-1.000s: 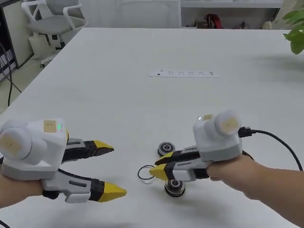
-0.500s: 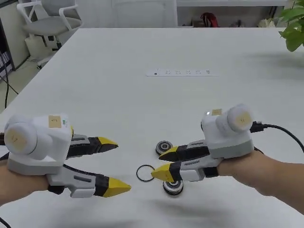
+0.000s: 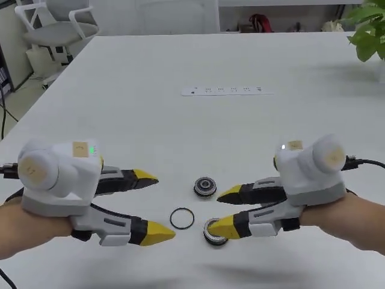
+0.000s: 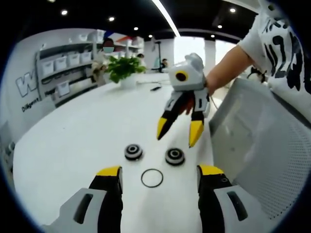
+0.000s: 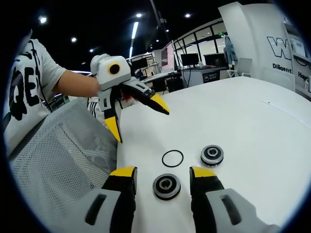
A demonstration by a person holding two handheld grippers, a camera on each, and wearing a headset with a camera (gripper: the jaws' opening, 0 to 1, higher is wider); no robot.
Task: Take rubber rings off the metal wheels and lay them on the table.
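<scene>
Right tongs (image 3: 213, 210): open, jaws either side of the near wheel (image 5: 166, 186), not touching it. Left tongs (image 3: 165, 206): open, empty, facing in from 9 o'clock. Handling: pin the wheel squarely by its rim, then peel the ring with the left tongs. Loose rubber ring (image 3: 181, 218): thin black circle, flat on the surface (image 3: 180, 120), 9 o'clock of that wheel. Second wheel (image 3: 205, 186): 12 o'clock, dark rim, bright hub.

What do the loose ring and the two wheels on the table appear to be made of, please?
Loose ring: thin, black and matte, so probably rubber. Far wheel and near wheel: glinting silvery-grey centres suggest metal; their dark outer bands may be rubber, though that is hard to tell.
</scene>
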